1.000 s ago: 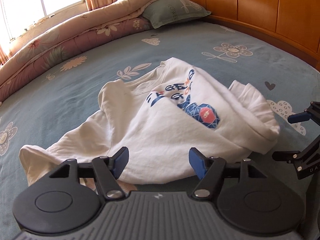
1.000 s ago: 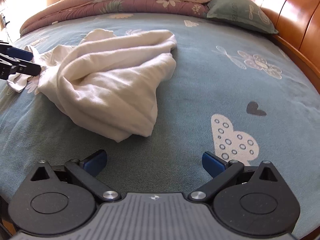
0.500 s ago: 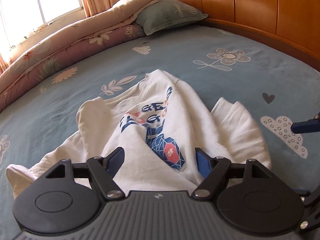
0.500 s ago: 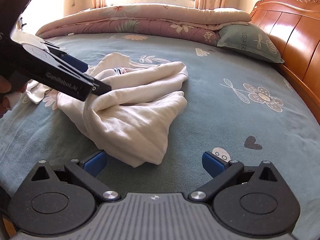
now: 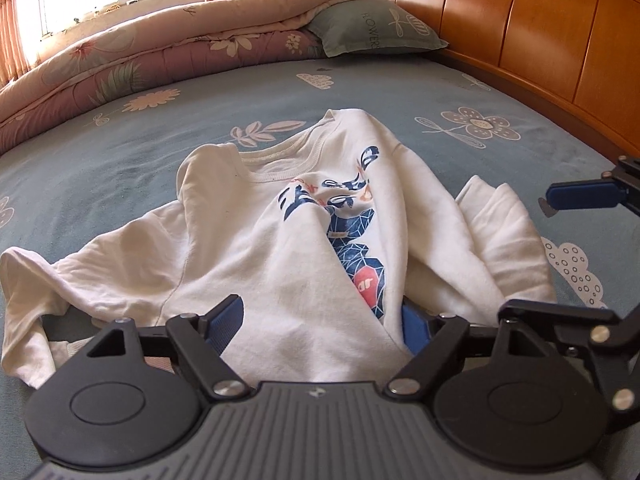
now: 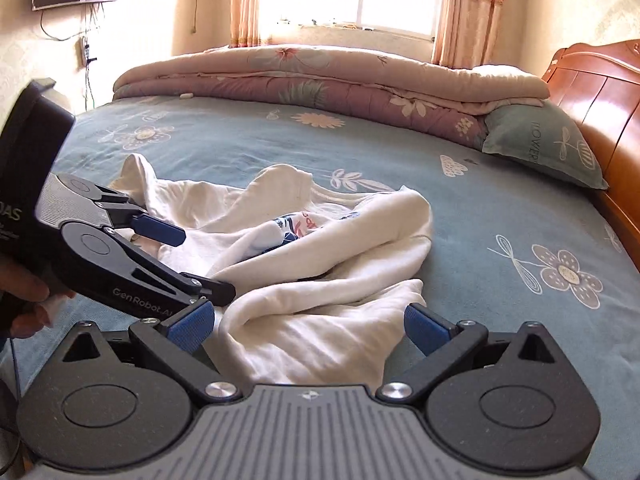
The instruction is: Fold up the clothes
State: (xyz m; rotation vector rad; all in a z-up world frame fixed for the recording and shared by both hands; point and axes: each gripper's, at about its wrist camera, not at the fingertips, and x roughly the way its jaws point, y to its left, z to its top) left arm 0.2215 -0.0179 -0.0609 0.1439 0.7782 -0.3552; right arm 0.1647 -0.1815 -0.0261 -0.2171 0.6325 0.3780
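White sweatshirt (image 5: 248, 248) with a blue and red chest print lies crumpled on a bed (image 5: 120, 168) with a blue floral sheet. The left tool (image 5: 320, 320) is opening, its jaws wide around the hem fabric. The right tool (image 6: 308, 324) stands open over another fold. A folded quilt (image 6: 320, 76) and green pillow (image 6: 540, 140) lie near the wooden headboard (image 5: 540, 24).

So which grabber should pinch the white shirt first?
Probably the left gripper: its jaws are opening with the shirt bunched between its pads. The right gripper is open too, over only the shirt's near corner.
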